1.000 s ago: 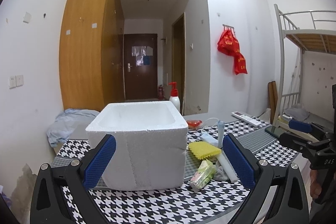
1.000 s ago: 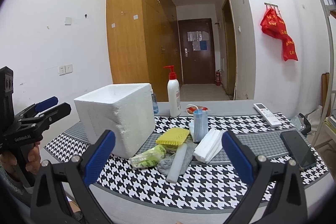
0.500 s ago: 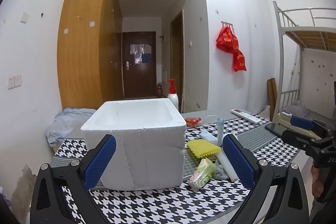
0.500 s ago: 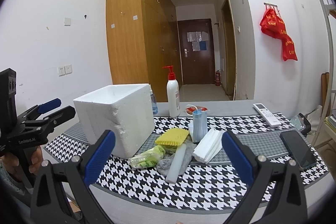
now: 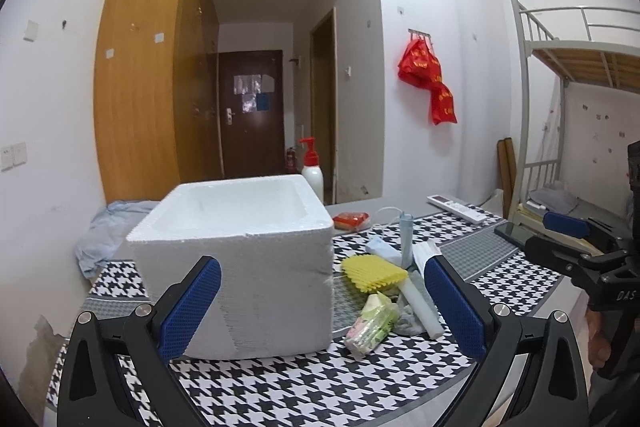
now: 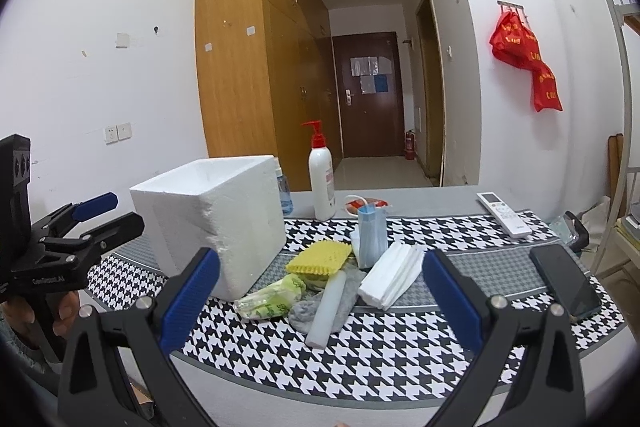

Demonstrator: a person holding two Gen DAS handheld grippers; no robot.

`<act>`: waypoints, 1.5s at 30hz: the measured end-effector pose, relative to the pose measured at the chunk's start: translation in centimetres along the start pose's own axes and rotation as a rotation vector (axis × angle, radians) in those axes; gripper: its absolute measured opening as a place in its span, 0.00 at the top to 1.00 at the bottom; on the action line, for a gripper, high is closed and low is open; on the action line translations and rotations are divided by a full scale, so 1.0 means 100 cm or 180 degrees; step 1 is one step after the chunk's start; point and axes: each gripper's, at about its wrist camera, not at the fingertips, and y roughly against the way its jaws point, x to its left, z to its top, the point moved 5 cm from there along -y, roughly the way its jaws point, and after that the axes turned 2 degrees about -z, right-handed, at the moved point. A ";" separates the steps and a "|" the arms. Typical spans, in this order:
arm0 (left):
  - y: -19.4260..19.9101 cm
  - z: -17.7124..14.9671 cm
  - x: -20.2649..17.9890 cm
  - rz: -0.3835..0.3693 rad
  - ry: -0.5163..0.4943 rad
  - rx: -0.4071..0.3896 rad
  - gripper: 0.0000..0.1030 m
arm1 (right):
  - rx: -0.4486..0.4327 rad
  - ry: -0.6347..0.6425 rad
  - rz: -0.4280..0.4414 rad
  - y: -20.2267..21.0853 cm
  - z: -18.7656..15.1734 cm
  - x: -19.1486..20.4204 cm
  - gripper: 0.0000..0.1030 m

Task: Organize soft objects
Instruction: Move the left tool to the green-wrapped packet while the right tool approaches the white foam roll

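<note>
A white foam box (image 5: pixel 240 259) stands open-topped on the houndstooth table. To its right lies a pile of soft things: a yellow sponge (image 6: pixel 320 259), a green-white packet (image 6: pixel 272 299), a grey cloth (image 6: pixel 348 297), a white foam stick (image 6: pixel 328 311), a stack of white tissues (image 6: pixel 392 275) and a blue face mask (image 6: pixel 372 235). My left gripper (image 5: pixel 321 267) is open, held in the air in front of the box. My right gripper (image 6: pixel 321 259) is open too, short of the pile, holding nothing. Both grippers hang near the table's front edge.
A red-capped pump bottle (image 6: pixel 322 183), a small water bottle (image 6: pixel 284 191) and a red packet (image 5: pixel 350 220) stand behind the pile. A remote (image 6: pixel 504 213) and a dark phone (image 6: pixel 564 279) lie at the right. Crumpled blue cloth (image 5: pixel 104 231) lies left of the box.
The left gripper has drifted a little up and forward, so more of the box's inside shows. The right gripper has hardly moved. Both stay open.
</note>
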 end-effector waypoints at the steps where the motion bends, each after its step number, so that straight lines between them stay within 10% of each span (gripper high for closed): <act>1: -0.002 0.000 -0.001 -0.0018 0.0005 0.0019 0.01 | 0.0015 -0.0002 0.0000 -0.002 -0.001 -0.001 0.00; 45: -0.099 -0.065 -0.050 -0.0597 -0.0045 0.1109 0.08 | 0.0758 -0.0122 -0.0098 -0.059 -0.050 -0.031 0.00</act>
